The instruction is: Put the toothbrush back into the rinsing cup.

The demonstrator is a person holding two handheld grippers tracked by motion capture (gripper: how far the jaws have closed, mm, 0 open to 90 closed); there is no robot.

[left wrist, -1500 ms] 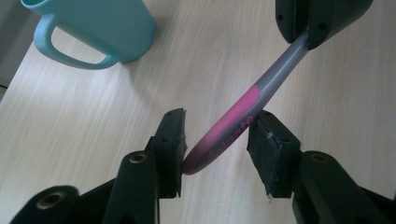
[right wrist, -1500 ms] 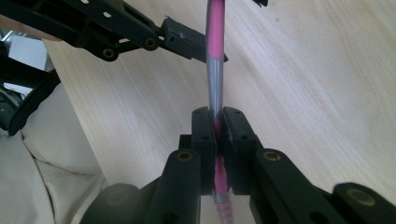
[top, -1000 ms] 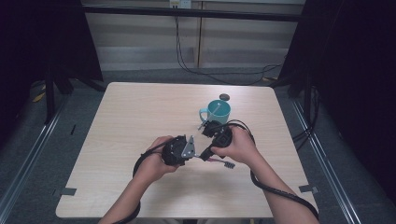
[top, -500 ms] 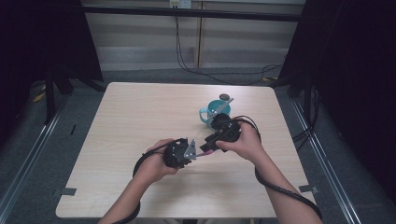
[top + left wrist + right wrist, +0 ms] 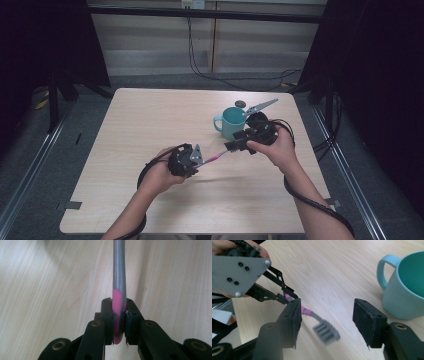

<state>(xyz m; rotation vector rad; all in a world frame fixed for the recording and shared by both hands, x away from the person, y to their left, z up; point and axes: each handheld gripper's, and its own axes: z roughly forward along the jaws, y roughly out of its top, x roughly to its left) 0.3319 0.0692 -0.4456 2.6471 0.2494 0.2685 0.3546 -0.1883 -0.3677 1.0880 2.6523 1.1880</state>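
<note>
A pink and grey toothbrush (image 5: pixel 216 157) is held level above the wooden table (image 5: pixel 150 120). My left gripper (image 5: pixel 202 160) is shut on its pink handle end (image 5: pixel 117 315), and the grey shaft (image 5: pixel 118 270) runs away from the jaws. My right gripper (image 5: pixel 232 146) sits just right of it, beside the teal mug (image 5: pixel 231 122). Its jaws have just been opening and stand open. In the right gripper view the bristle head (image 5: pixel 325 332) lies blurred in the gap between the pads (image 5: pixel 297 317), touching neither. The left gripper (image 5: pixel 287 296) holds the far end there.
The teal mug (image 5: pixel 404 290) stands upright at the table's right centre, close behind my right hand. A small dark round object (image 5: pixel 240 103) lies on the table behind the mug. Cables trail from both grippers toward the near edge.
My right gripper has opened off the toothbrush and drawn back to the right, toward the mug. My left gripper has stayed in place, closed on the handle.
</note>
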